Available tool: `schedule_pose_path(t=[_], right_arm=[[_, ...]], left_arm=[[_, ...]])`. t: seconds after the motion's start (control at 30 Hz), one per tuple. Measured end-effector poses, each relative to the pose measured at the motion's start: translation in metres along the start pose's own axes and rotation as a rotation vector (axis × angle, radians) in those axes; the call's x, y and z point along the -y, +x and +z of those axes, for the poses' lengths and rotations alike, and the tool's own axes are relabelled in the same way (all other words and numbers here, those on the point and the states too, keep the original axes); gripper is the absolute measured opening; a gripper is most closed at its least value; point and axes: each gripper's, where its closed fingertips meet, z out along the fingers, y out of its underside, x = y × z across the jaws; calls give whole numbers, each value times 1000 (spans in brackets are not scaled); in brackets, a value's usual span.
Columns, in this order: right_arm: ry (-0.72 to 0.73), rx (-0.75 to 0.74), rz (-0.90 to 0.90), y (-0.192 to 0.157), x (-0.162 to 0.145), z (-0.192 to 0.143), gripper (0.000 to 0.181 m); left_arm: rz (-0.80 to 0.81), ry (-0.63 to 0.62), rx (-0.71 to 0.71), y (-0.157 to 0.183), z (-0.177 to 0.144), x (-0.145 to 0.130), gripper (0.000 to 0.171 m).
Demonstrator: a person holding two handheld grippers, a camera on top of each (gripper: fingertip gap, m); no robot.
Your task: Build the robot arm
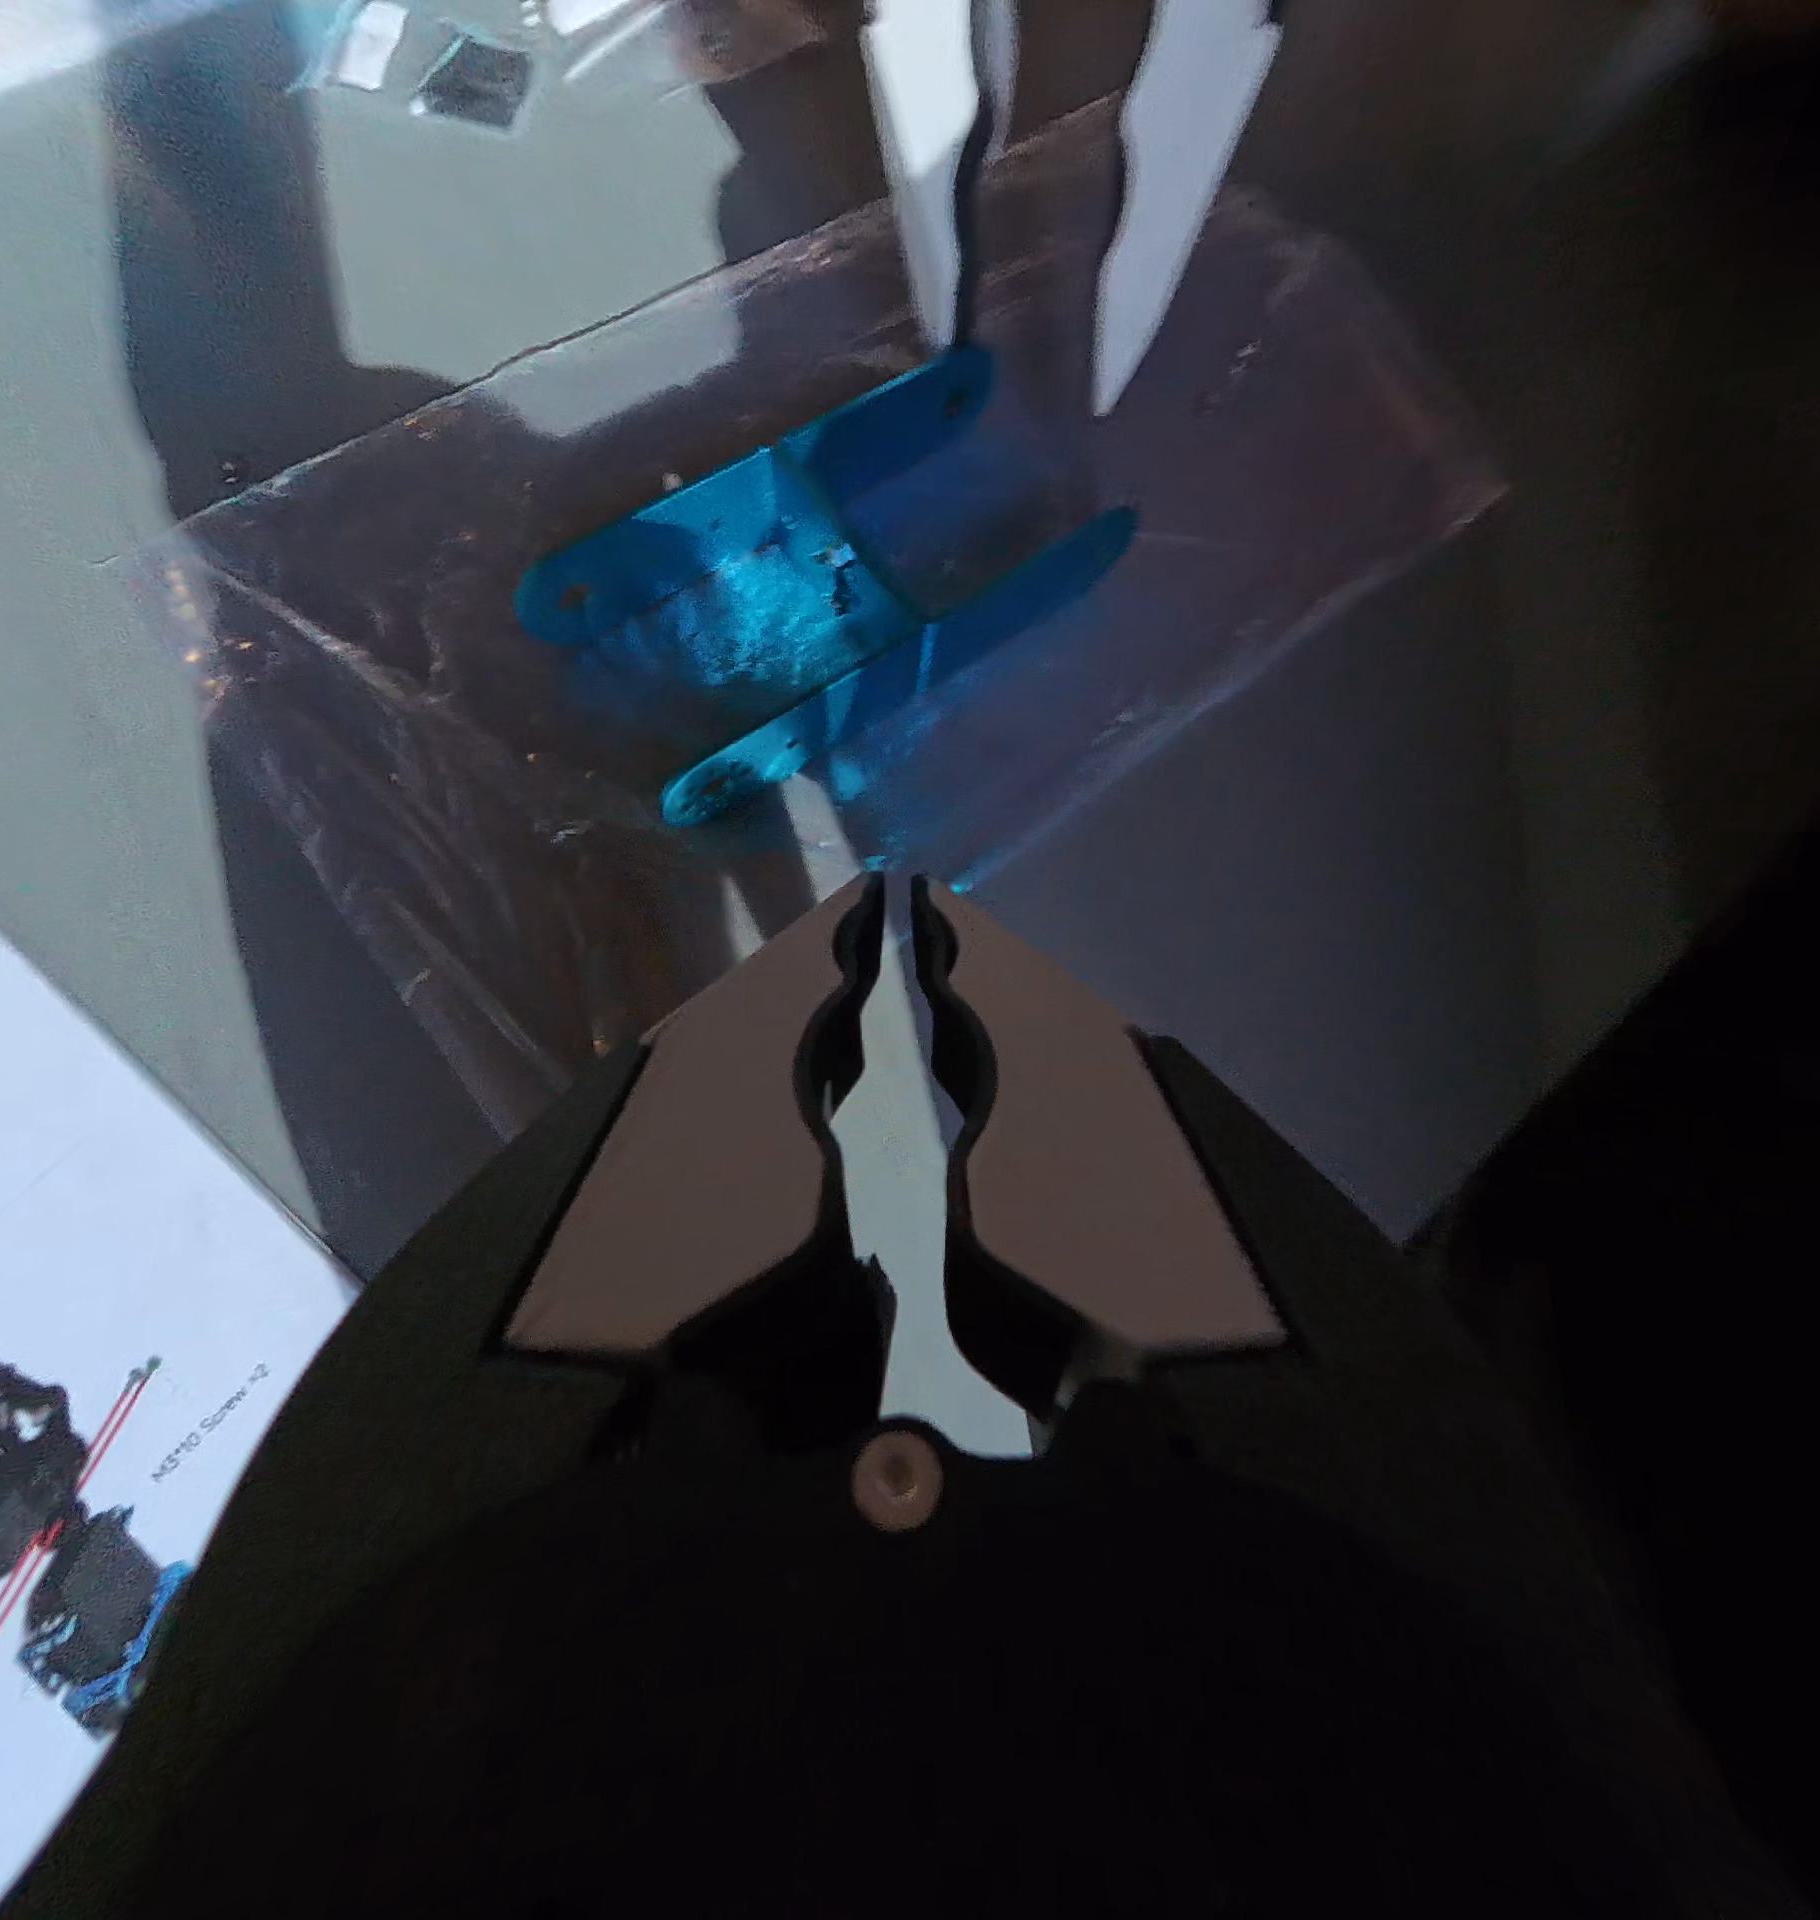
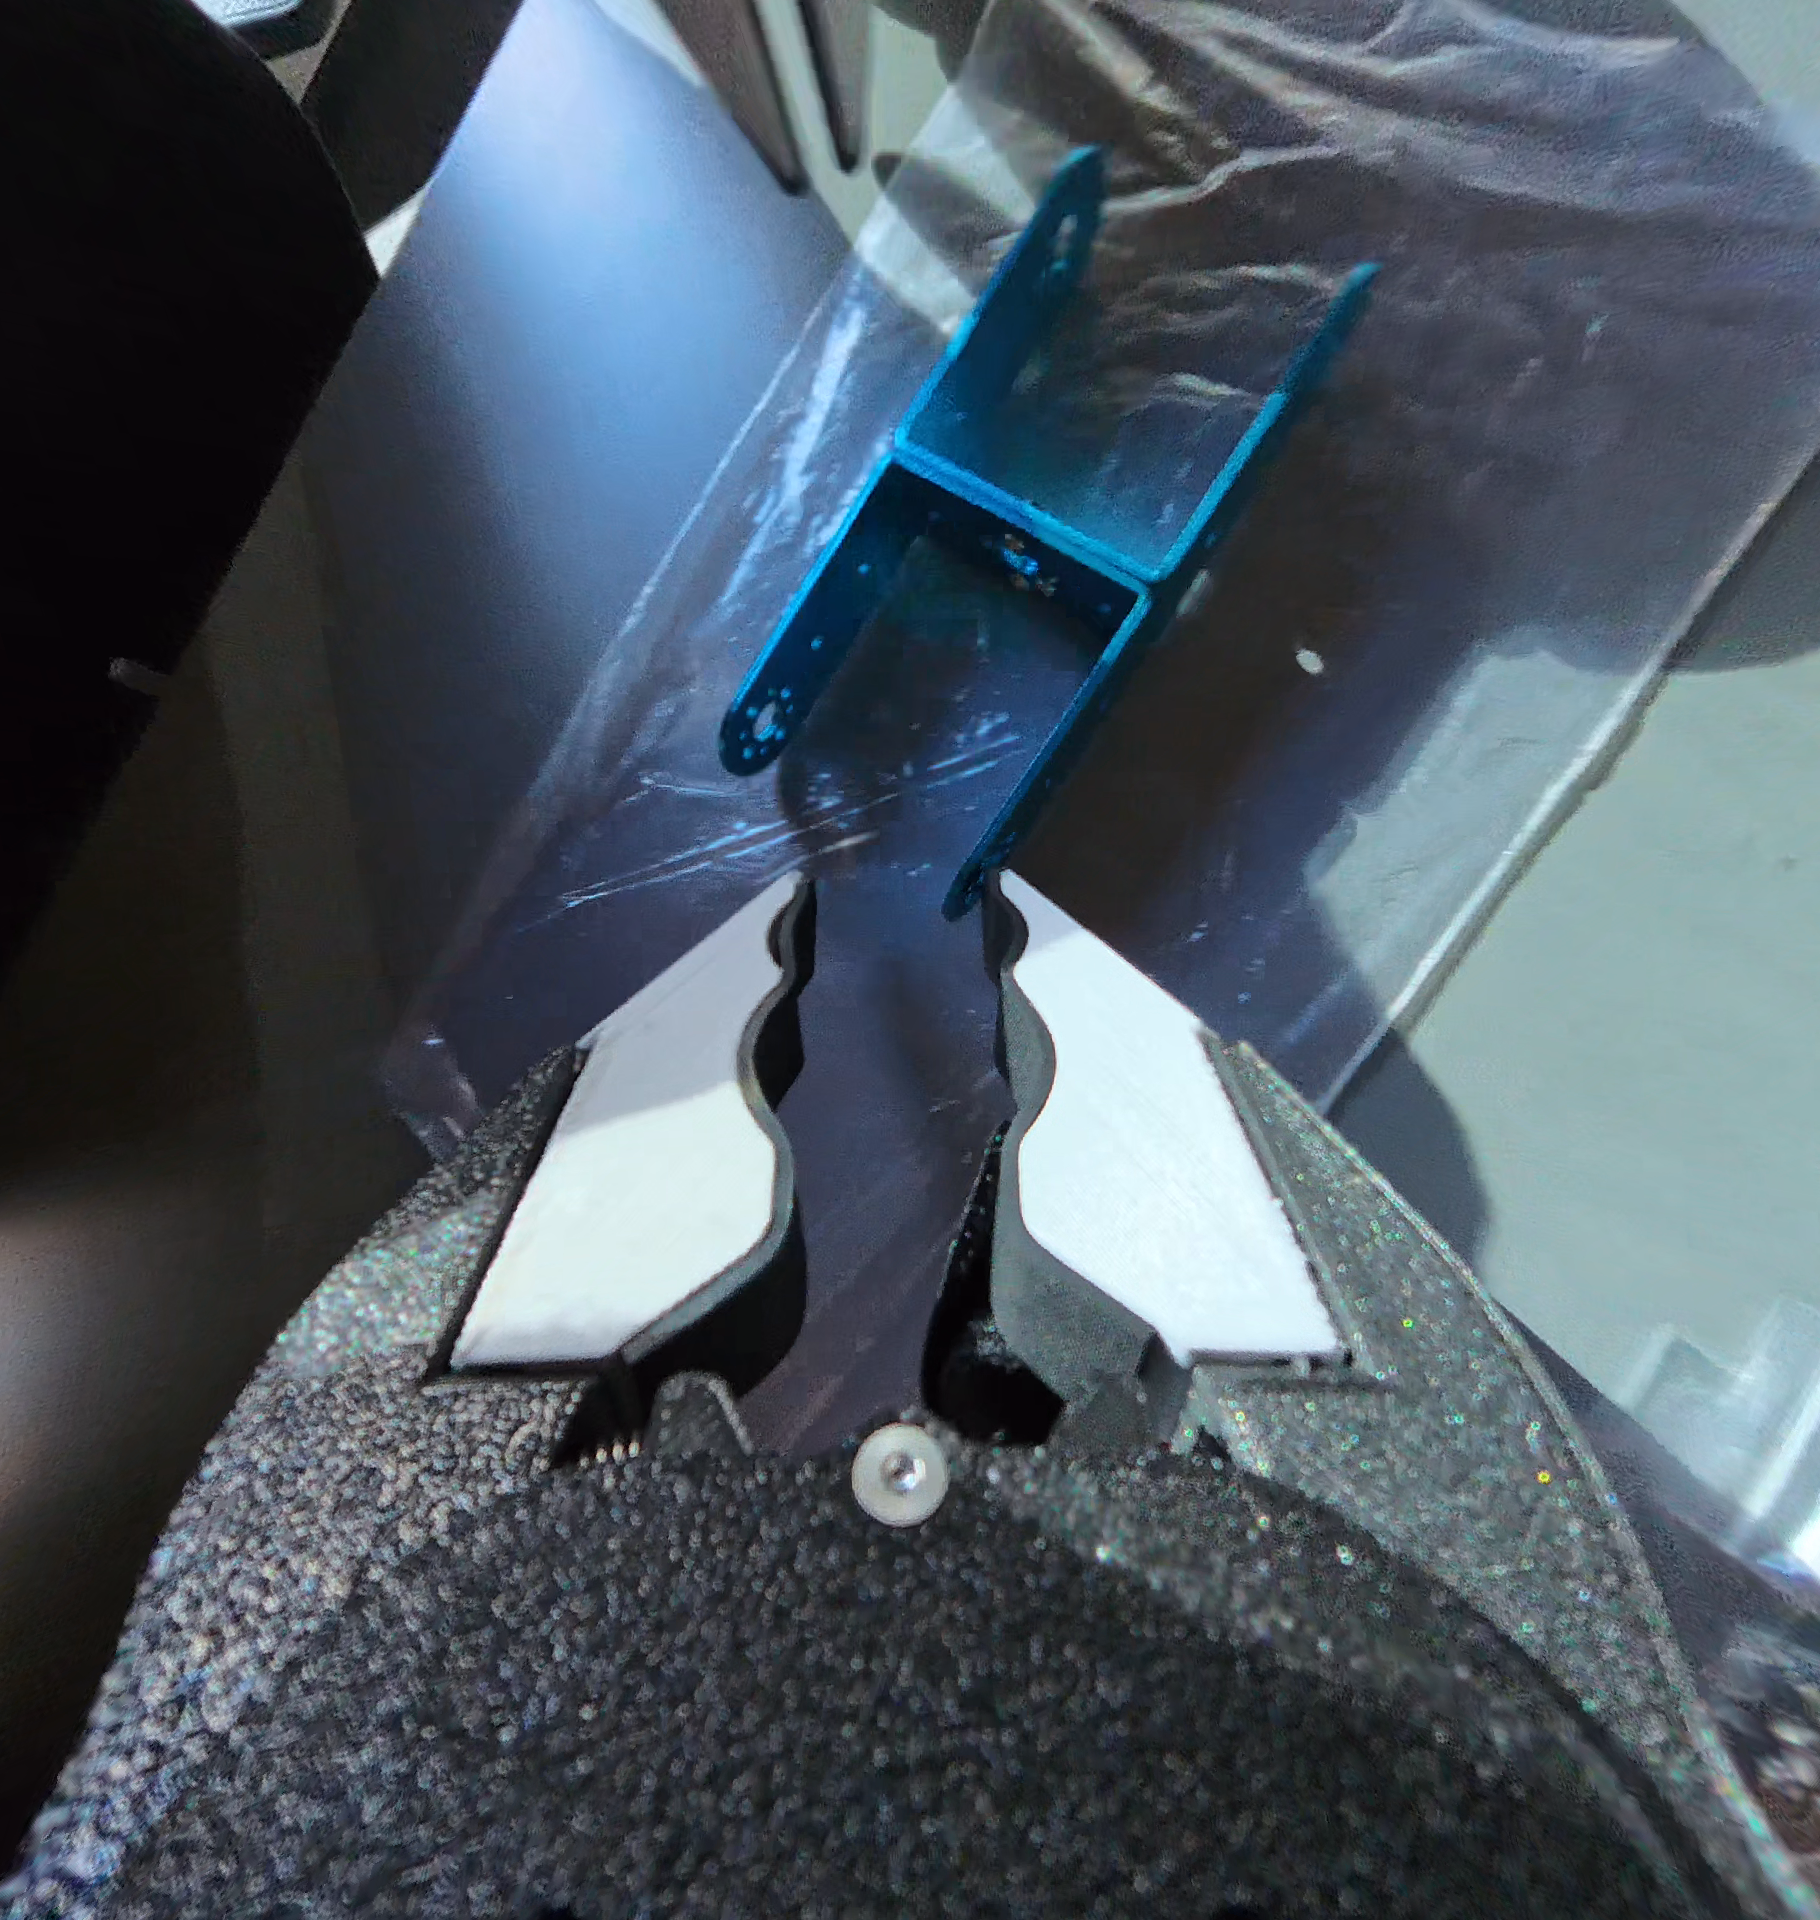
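Left gripper (image 1: 893, 883) tips nearly closed, apparently pinching edge of clear plastic bag (image 1: 1249, 727) w/ blue metal bracket (image 1: 812, 592) inside. Right gripper (image 2: 898, 896) jaws narrowly apart at bag's other side, bracket leg touching one fingertip (image 2: 999, 914). Printed sheet (image 1: 85, 1403) lies at lower left.

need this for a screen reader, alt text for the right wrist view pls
A blue metal bracket with two pairs of holed arms sits inside a clear plastic bag, held up just past the right gripper. The gripper's jaws stand slightly apart, with bag film running between them and one bracket arm tip beside the right finger. A pale table surface lies behind.
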Motion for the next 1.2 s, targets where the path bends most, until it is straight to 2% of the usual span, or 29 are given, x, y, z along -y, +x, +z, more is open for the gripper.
schedule_pose_path(t=[0.23,0.43,0.57,0.7,0.77,0.8,0.97,1.03,1.2], right_arm=[[20,60,-21,-35,9,15,33],[58,65,-78,-50,34,34,38],[56,55,-95,-55,44,40,45],[110,-59,-116,-30,41,4,49],[133,-189,-85,10,34,-13,66],[148,-202,-65,23,32,-16,74],[191,-82,-51,42,38,2,76],[152,-69,-70,42,36,10,75],[111,-81,-116,37,34,13,67]], left_arm=[[-22,-57,112,-19,23,14,5],[-3,-58,160,-51,33,30,8],[-77,-47,170,-62,21,34,22],[-162,64,87,-25,-4,25,35],[-185,118,53,-2,-10,23,42],[-179,126,52,6,-9,22,44],[-54,26,206,1,4,15,39],[-21,-37,233,-5,8,8,28],[15,-99,249,-14,8,7,19]])
